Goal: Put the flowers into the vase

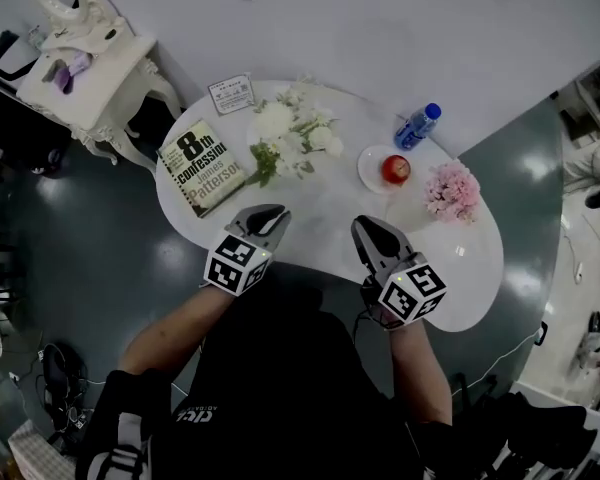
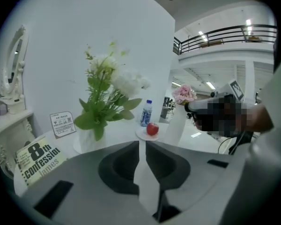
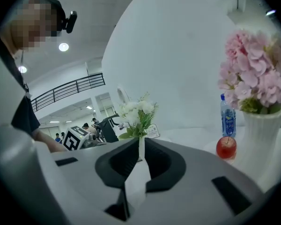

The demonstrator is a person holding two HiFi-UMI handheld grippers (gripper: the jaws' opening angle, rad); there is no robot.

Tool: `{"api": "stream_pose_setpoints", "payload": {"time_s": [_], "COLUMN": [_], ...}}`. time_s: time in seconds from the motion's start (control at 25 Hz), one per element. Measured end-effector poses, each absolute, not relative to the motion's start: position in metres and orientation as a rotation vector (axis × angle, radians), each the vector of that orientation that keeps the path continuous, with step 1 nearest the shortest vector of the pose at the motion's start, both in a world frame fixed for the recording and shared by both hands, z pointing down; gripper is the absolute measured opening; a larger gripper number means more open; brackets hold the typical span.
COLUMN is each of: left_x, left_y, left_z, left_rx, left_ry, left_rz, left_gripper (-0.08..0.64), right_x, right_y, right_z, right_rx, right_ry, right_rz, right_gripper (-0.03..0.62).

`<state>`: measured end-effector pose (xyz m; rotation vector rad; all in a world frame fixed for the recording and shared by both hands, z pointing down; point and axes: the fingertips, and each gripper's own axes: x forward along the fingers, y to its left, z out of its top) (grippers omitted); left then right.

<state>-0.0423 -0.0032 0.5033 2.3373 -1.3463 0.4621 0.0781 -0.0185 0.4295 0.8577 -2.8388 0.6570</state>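
The bench (image 1: 320, 218) is a glossy white slab with a rounded, bean-like outline. At its upper middle, soft white flowers (image 1: 292, 128) with green leaves stand in a smooth white vase (image 2: 86, 142). At right, a rounded head of small pink flowers (image 1: 451, 190) fills a ribbed white vase (image 3: 262, 130). Between the two bunches, a shiny red apple (image 1: 395, 169) sits on a round white saucer (image 1: 370, 173), with a clear plastic water bottle (image 1: 418, 125) with a blue cap and label above it. A paperback book (image 1: 202, 167) lies flat at the bench's left edge.

The left gripper (image 1: 272, 212) and right gripper (image 1: 364, 225) sit over the near edge, lower centre. Each pair of dark matte jaws is drawn almost together, leaving a thin slit with nothing in it. The white flowers lie above the left jaws and the pink ones to the upper right of the right jaws, both apart from them.
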Motion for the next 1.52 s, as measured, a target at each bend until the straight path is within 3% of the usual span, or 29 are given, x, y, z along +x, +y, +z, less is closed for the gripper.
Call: {"api": "stream_pose_setpoints", "payload": {"time_s": [0.48,1.52], "left_x": [0.032,0.021], "left_y": [0.01,-0.005], "left_z": [0.446,0.356], "left_rx": [2.491,2.708], "left_ry": [-1.247,-1.211], "left_rz": [0.388,0.147], "left_gripper": [0.018,0.011], "right_x": [0.117,0.102], "right_y": [0.006,0.006], "right_z": [0.397,0.321], "right_rx": [0.975,1.136], "right_ry": [-2.87,-2.892], "right_rz": [0.568,0.385], "right_gripper": [0.038,0.025]}}
